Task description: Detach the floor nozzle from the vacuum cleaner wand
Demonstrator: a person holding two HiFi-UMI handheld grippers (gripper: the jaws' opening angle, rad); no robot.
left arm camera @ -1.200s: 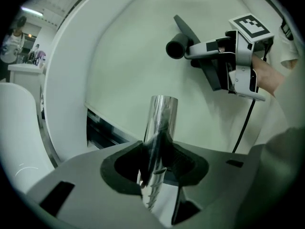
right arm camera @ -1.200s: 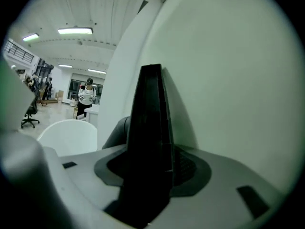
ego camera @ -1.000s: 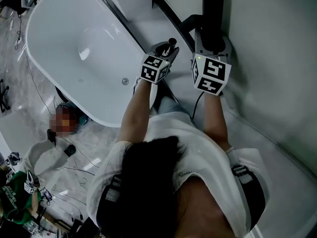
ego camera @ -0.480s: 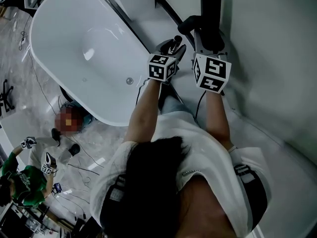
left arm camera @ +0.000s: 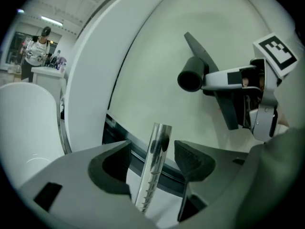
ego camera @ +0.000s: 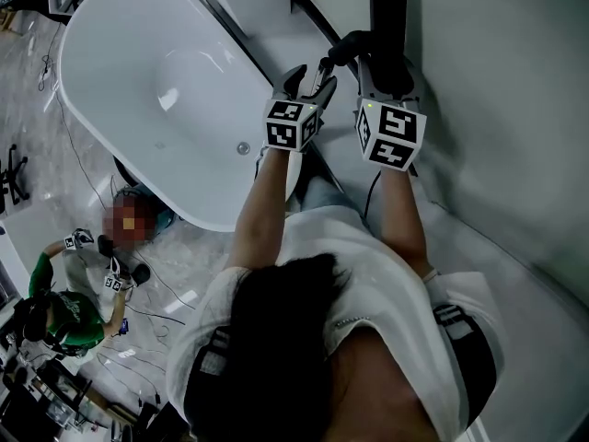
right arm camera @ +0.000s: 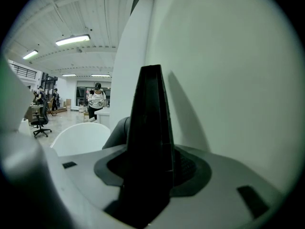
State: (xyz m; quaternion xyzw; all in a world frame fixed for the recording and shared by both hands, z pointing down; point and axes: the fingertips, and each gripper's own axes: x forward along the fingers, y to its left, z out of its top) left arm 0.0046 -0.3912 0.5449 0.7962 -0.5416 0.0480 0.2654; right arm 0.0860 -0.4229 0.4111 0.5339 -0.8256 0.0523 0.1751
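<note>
We look steeply down over the wearer's dark hair and white shirt (ego camera: 368,265), with both forearms reaching away from us. Each hand carries a gripper topped by a cube with black-and-white square markers.

The left gripper (ego camera: 309,79) has its jaws spread wide and opening further. In the left gripper view, the shiny metal vacuum wand (left arm camera: 155,163) rises between them. There is a clear gap on each side of it and neither dark pad touches it. The wand's upper end is bare.

The right gripper (ego camera: 385,81), just to the right of the left one, is clamped on the black floor nozzle (ego camera: 388,17). In the right gripper view both pads press against the nozzle's dark body, which fills the space between the jaws and narrows as it rises away from us. In the left gripper view the nozzle hangs in that grip up and to the right of the wand's end. Its round neck (left arm camera: 190,79) points toward the left gripper, apart from the wand, so the two pieces are separated.

Left of the grippers lies a white oval bathtub (ego camera: 193,145) with a small drain. Beyond and to the right of the nozzle stands a plain pale wall (ego camera: 515,109).

At the lower left, on a marbled floor (ego camera: 37,155) strewn with thin cables, is a second person in green (ego camera: 55,307).
</note>
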